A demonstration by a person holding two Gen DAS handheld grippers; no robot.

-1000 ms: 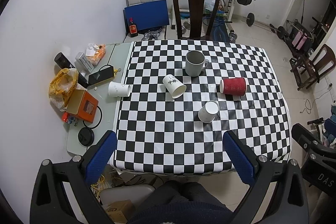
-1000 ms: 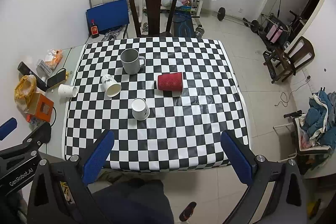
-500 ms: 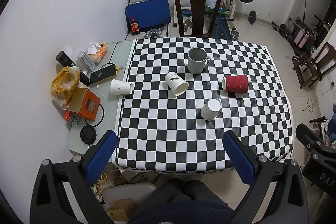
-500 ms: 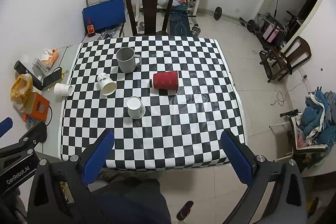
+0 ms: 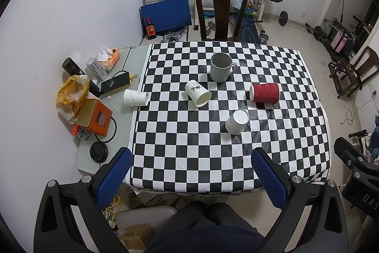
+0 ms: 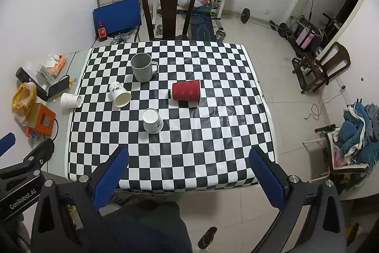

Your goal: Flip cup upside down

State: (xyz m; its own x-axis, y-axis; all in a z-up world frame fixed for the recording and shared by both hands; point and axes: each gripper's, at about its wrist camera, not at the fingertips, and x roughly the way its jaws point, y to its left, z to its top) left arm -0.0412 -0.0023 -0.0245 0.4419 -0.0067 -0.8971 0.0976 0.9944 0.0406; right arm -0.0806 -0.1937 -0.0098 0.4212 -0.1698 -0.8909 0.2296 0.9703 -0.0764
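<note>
The cup (image 6: 141,70) that stands mouth up, a grey mug with its handle toward the tabletop's right edge, sits in the far half of the checked tabletop (image 6: 189,158), left of centre, its long axis vertical. Both grippers hang back over the near edge, well apart from it, the left gripper (image 5: 191,176) and the right gripper (image 6: 188,174) each with jaws spread wide and holding nothing. From the right jaws the mug lies ahead and to the left, from the left jaws ahead and slightly right, so neither hand looks clearly nearer.
</note>
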